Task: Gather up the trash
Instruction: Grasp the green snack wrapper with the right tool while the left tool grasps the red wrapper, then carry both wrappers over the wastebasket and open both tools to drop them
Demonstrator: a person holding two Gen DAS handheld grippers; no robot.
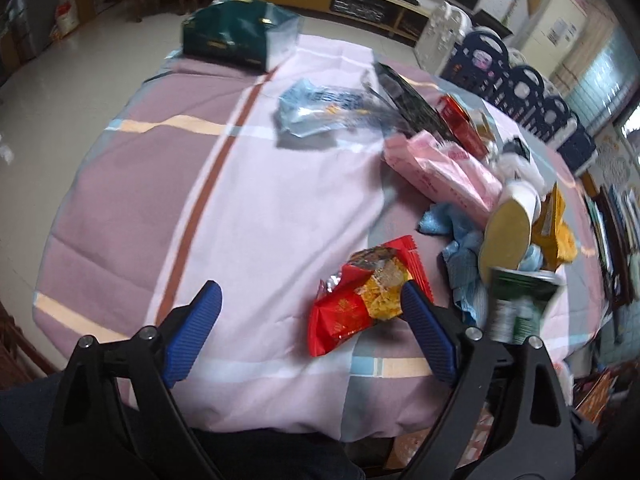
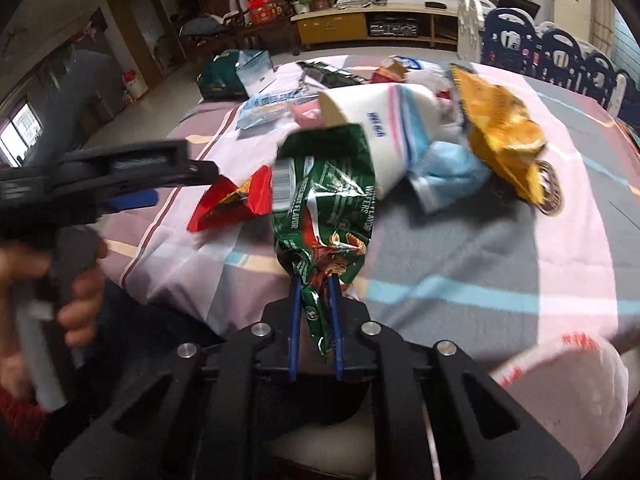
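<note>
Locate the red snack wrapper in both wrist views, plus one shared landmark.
Left wrist: red snack wrapper sits low centre on the tablecloth, against the inner side of the open left claw's right-hand finger.
Right wrist: red snack wrapper lies left of centre, just left of the green wafer wrapper pinched in the right claw.
Shared landmark: dark green gift bag at the table's far edge.

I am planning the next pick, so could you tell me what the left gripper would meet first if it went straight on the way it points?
Probably the red snack wrapper beside its right finger, else bare tablecloth; depth is unclear.
</note>
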